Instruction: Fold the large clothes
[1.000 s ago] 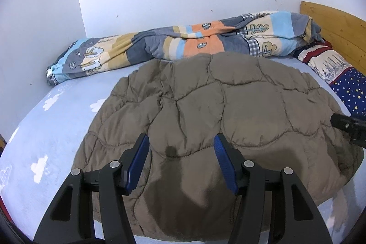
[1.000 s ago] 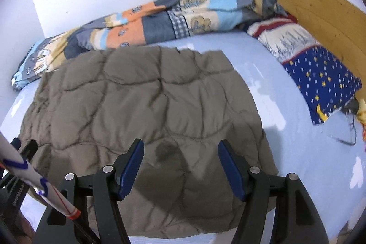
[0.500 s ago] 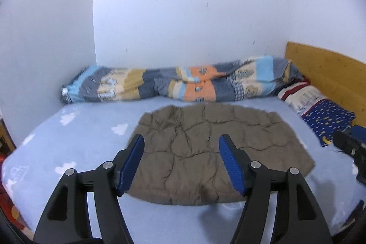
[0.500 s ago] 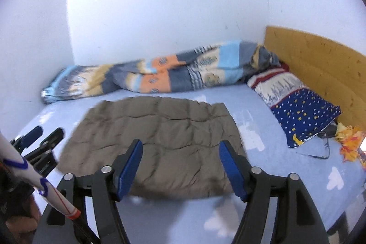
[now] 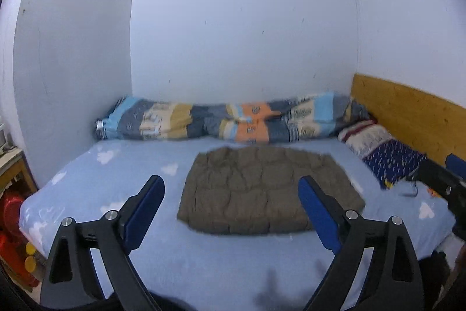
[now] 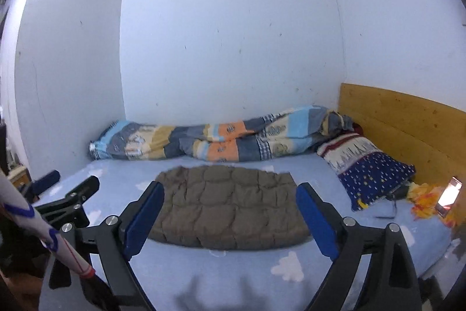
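At the far left edge of the left wrist view, red plastic things (image 5: 11, 226) sit low beside the bed (image 5: 87, 194), with a wooden shelf (image 5: 11, 165) above them. The bed's pale blue sheet with white clouds fills the lower half of both views. Along the white wall (image 5: 233, 19) at the back lies a rolled quilt (image 5: 233, 121) in blue, orange and tan patches, running from the left of centre across to the right. In front of it, in the middle of the frame, the brown quilted jacket (image 5: 262, 194) lies flat on the sheet, folded into a neat rectangle; nothing touches it. The left gripper (image 5: 231, 212) fills the lower centre of its view, its blue pads spread wide with nothing between them, the jacket showing well beyond; its jaws have just been opening. The right gripper (image 6: 230, 216) stands the same way in its own view, wide apart and empty, its jaws also just opened further. In the right wrist view the left gripper appears at the lower left, beside a white stick with blue and red marks (image 6: 43, 235). Further right, a pillow (image 6: 370, 168) with dark blue starred fabric rests against the wooden headboard (image 6: 407, 130). At the far right edge lie something orange and yellow (image 6: 422, 197) and a lit phone (image 6: 450, 194).
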The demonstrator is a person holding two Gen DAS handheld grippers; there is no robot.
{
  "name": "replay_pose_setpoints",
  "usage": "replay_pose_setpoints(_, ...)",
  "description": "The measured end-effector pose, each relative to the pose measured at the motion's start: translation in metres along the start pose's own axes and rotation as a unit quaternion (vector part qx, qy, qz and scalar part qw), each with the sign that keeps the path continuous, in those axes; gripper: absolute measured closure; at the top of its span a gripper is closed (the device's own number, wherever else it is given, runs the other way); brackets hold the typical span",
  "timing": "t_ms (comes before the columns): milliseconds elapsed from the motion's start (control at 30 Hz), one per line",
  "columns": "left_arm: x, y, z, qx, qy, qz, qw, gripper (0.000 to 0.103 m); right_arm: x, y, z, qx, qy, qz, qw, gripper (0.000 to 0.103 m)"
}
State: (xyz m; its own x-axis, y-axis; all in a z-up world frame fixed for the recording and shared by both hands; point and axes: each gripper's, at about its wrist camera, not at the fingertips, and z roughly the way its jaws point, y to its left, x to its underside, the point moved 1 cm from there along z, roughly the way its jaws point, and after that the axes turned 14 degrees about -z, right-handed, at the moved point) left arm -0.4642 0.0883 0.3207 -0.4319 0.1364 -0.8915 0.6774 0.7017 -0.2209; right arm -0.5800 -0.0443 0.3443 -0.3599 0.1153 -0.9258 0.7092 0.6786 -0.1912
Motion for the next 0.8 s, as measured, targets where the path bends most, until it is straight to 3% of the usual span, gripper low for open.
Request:
replay_pose_setpoints(133, 0.011, 0.000, -0.002, -0.053, -0.003, 0.021, 0.9984, 0.010, 0.018, 0.012, 0.005, -0.019, 0.035, 0.016, 0.999, 0.008)
replay_pose_setpoints(233, 0.011, 0.008, -0.016, -0.048, -0.031, 0.007, 0.9983, 0.010, 0.018, 0.020, 0.003, -0.018, 0.032, 0.010, 0.999, 0.008)
replay_pose_setpoints(367, 0.009, 0.021, -0.018, -0.059, -0.027, -0.013, 0.9978, 0.010, 0.007, 0.026, -0.001, -0.013, 0.014, 0.001, 1.000, 0.003)
replay_pose_setpoints(500, 0.017, 0.025, -0.007, -0.078, 0.001, 0.018, 0.9968, 0.010, 0.011, 0.031, 0.015, -0.022, 0.019, 0.009, 1.000, 0.002)
replay_pose_setpoints(567, 0.021, 0.026, 0.004, -0.108, 0.006, 0.033, 0.9936, 0.010, 0.015, 0.034, 0.027, -0.032, 0.036, 0.012, 0.999, 0.002)
replay_pose_setpoints(700, 0.030, 0.024, 0.030, -0.114, 0.049, 0.068, 0.9899, 0.010, 0.024, 0.037, 0.048, -0.044, 0.066, 0.016, 0.997, 0.002)
replay_pose_setpoints(800, 0.037, 0.023, 0.042, -0.104, 0.074, 0.063, 0.9898, 0.010, 0.029, 0.039, 0.053, -0.042, 0.072, 0.011, 0.996, 0.002)
